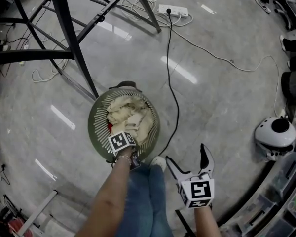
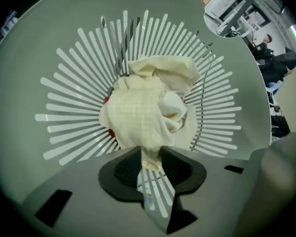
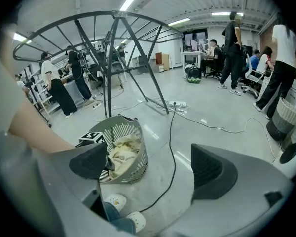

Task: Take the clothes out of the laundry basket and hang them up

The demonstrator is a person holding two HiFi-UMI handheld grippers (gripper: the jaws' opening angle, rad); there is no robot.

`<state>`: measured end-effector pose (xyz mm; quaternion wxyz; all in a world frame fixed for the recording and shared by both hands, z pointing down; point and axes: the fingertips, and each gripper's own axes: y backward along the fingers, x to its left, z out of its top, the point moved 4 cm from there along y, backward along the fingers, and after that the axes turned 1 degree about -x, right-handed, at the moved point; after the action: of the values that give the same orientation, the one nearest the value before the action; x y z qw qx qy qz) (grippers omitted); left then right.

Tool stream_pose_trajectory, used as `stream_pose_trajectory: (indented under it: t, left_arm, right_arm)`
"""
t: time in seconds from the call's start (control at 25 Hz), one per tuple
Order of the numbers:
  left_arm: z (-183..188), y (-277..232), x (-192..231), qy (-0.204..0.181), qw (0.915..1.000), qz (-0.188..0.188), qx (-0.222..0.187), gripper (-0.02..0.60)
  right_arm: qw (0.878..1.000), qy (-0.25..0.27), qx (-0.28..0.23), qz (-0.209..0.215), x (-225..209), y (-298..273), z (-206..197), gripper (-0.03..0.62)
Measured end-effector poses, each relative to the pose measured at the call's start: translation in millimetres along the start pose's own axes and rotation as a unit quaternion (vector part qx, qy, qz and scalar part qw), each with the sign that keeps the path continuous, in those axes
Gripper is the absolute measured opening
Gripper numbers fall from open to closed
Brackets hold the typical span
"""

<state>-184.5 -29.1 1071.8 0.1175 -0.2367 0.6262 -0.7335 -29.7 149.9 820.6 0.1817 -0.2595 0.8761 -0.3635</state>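
- Left claw (image 2: 150, 158): narrowly set, clenched on a pinched fold of the cream garment (image 2: 144, 113), pointing steeply down into the laundry basket (image 2: 64, 83).
- Right claw (image 3: 150, 165): released, jaws wide apart, nothing between them; it is held beside the basket, over the floor (image 1: 222, 98).
- Cream garment: soft, crumpled cloth with a fine checked weave, heaped inside the basket.
- Red item (image 2: 107, 100): a small patch showing under the cream heap; kind cannot be told.
- Laundry basket: round, grey-green plastic, wall cut with long radial slots, standing on the floor.
- Floor: polished grey, glossy, marbled.
- Drying rack (image 1: 69, 23): dark metal tubes, just beyond the basket.
- Cable (image 1: 175, 102): thin, black, running past the basket.
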Motion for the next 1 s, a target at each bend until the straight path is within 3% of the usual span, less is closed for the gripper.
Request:
stream_pose_trajectory:
  t: [0.04, 0.12, 0.52, 1.0]
  left_arm:
    - [2.6, 0.1, 0.4, -0.008, 0.9999, 0.003, -0.013, 0.056]
    - [8.8, 3.9, -2.3, -0.03, 0.9986, -0.004, -0.044, 0.021]
    - [7.4, 76.2, -14.5, -0.076, 0.9882, -0.021, -0.132, 0.016]
    - [-16.7, 176.4, -22.1, -0.165, 0.975, -0.026, -0.146, 0.014]
  right_arm:
    - [1.0, -0.001, 0.0, 0.0, -0.6, -2.4, -0.1, 0.534]
    - [1.0, -0.004, -0.002, 0.0, -1.3, -5.6, 2.3, 0.532]
    - [1.0, 0.014, -0.003, 0.022, 15.0, 6.1, 26.7, 0.528]
    - [0.998, 0.041, -0.017, 0.042, 32.6, 48.1, 73.5, 0.523]
